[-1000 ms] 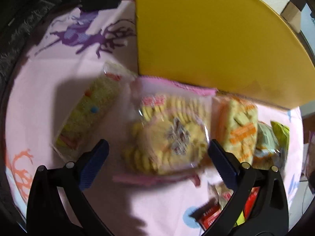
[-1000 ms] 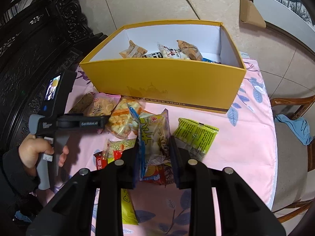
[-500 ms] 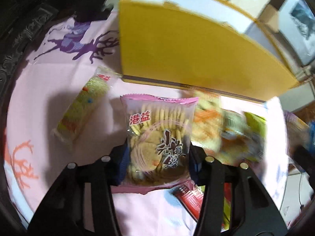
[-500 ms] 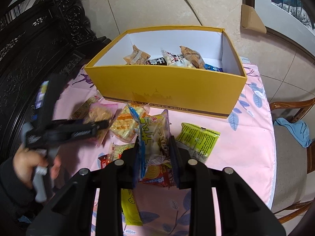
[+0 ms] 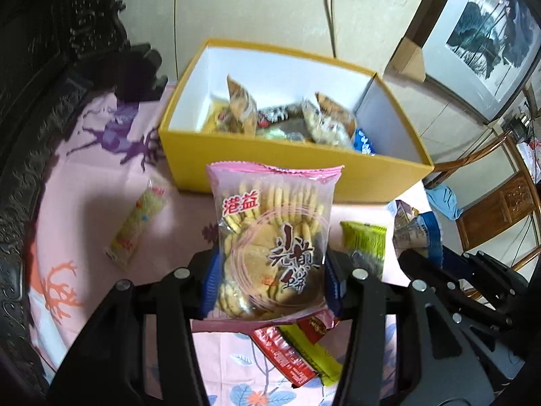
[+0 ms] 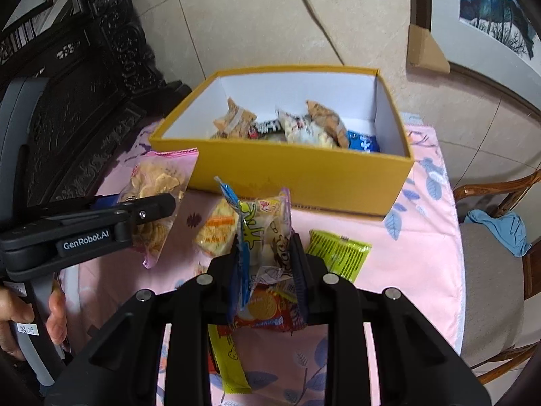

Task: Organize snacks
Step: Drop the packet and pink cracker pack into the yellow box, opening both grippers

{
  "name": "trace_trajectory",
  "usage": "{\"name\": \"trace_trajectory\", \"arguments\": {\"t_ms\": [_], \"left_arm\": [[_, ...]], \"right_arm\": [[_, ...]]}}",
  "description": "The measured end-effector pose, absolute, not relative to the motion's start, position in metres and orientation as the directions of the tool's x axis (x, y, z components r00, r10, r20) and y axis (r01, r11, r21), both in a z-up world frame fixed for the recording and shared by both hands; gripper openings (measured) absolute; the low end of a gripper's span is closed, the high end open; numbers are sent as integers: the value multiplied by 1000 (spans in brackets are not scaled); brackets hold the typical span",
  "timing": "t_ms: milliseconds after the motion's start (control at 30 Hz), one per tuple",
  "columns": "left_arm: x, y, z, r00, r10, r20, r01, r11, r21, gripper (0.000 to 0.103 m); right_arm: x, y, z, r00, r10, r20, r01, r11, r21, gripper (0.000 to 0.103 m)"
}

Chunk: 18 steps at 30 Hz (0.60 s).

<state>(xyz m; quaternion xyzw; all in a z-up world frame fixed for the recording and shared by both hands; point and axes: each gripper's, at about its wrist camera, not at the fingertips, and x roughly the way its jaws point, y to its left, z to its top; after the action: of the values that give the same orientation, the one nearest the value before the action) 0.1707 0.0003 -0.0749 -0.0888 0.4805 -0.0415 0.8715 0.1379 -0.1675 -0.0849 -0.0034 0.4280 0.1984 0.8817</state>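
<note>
Snacks are split between the yellow box (image 6: 297, 172) and the pink tablecloth (image 6: 419, 257) in front of it, and I take the box as my landmark. Inside it, against the far wall, several wrapped packs (image 6: 304, 125) lie in a loose heap with a blue one at the right end. My left gripper (image 5: 270, 277) has just closed and is clamped on a pink-edged bag of round crackers (image 5: 274, 237), which hangs upright in the air on the near side of the box, just short of its front wall and toward its left corner. My right gripper (image 6: 267, 257) is squeezed tight on a small clear-wrapped snack with yellow print (image 6: 267, 226), held upright in front of the middle of the box's front wall. On the cloth nearer than the box lie an orange-striped pack (image 6: 216, 230), a lime-green pack (image 6: 338, 253) off to the right, a red biscuit pack (image 6: 267, 311) and a yellow stick pack (image 6: 230, 362) closest to me. A pale green bar (image 5: 138, 223) lies left of the box's near corner.
</note>
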Motion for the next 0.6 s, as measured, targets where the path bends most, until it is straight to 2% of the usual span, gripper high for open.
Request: {"name": "trace_trajectory", "arguments": {"t_ms": [300, 500, 533, 600], "left_arm": [[195, 6, -49, 574, -163, -803, -11, 978, -206, 50], [256, 10, -16, 628, -125, -768, -19, 984, -176, 51], [273, 12, -10, 645, -110, -756, -28, 985, -168, 54], [298, 16, -1, 660, -84, -747, -47, 987, -154, 97]], "right_arm": [[166, -168, -55, 604, 348, -717, -347, 925, 157, 27], [226, -158, -26, 650, 336, -682, -331, 933, 144, 28], [245, -156, -20, 657, 333, -677, -319, 936, 151, 29], [268, -153, -16, 653, 305, -694, -292, 946, 141, 33]]}}
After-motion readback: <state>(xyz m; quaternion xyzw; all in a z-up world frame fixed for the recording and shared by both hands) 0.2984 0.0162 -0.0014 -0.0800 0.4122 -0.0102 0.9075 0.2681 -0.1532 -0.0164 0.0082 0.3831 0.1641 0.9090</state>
